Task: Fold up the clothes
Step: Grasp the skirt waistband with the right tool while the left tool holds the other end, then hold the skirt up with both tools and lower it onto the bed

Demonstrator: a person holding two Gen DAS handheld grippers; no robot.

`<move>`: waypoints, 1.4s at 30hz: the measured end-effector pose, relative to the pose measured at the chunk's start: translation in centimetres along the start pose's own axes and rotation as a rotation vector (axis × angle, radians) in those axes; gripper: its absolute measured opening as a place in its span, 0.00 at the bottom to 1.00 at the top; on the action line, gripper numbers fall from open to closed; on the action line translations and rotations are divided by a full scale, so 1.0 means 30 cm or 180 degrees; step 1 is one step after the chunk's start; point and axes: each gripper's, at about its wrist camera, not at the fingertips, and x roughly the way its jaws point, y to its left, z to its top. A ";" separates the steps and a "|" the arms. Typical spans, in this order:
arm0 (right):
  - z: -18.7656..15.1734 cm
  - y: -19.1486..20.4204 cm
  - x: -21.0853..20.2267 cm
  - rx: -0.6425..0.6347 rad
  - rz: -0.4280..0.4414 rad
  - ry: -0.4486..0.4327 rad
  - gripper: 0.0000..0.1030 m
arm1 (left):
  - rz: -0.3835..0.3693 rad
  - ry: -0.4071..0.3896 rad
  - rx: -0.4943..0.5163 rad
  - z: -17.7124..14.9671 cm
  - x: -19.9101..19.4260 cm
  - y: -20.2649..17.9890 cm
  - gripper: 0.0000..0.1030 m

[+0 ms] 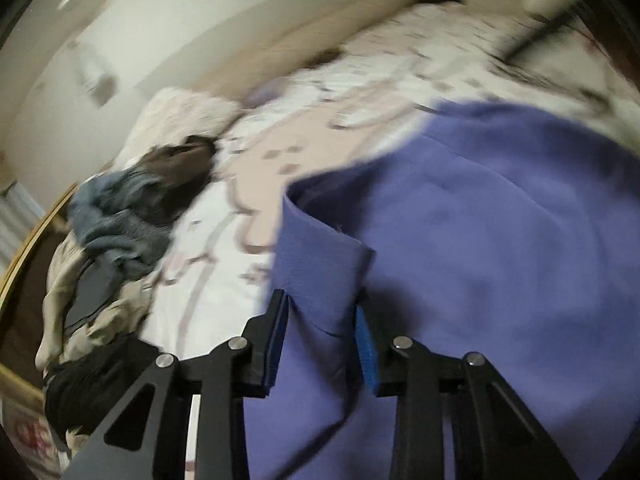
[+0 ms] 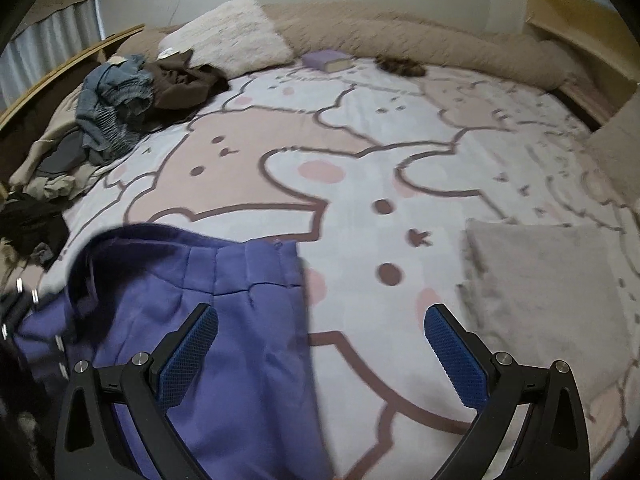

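A purple garment [image 1: 460, 208] with a pleated waistband lies on the patterned bedspread [image 2: 360, 168]. My left gripper [image 1: 322, 312] is shut on a fold of the purple garment and lifts its edge; the cloth hangs between the blue pads. In the right wrist view the purple garment [image 2: 224, 304] lies at lower left, its left edge raised. My right gripper [image 2: 320, 344] is open and empty, hovering over the garment's right edge and the bedspread.
A pile of unfolded clothes [image 2: 108, 100], blue-grey, brown, beige and black, lies at the bed's left side. A white fluffy pillow [image 2: 232, 36] and a purple book [image 2: 328, 60] sit at the far end. A grey fluffy cushion [image 2: 548, 300] lies at right.
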 end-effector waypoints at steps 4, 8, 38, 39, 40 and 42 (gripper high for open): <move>0.037 -0.005 0.088 0.0078 0.0200 0.0174 0.77 | 0.0078 0.0039 -0.0335 0.026 0.040 0.164 0.31; 0.073 -0.036 0.181 0.0383 0.0492 0.0400 0.77 | -0.0105 0.0140 -0.0519 0.017 0.102 0.244 0.31; 0.105 0.074 0.206 0.0216 0.0773 0.0536 0.21 | -0.1612 0.1053 -0.1590 0.127 0.383 0.450 0.08; 0.113 0.081 0.179 0.0207 0.0782 0.0478 0.20 | -0.1599 0.0940 -0.1670 0.137 0.332 0.461 0.08; 0.121 0.086 0.147 0.0194 0.0783 0.0416 0.20 | -0.1586 0.0815 -0.1735 0.149 0.275 0.474 0.08; 0.137 0.097 0.068 0.0154 0.0770 0.0266 0.20 | -0.1525 0.0584 -0.1830 0.164 0.169 0.508 0.08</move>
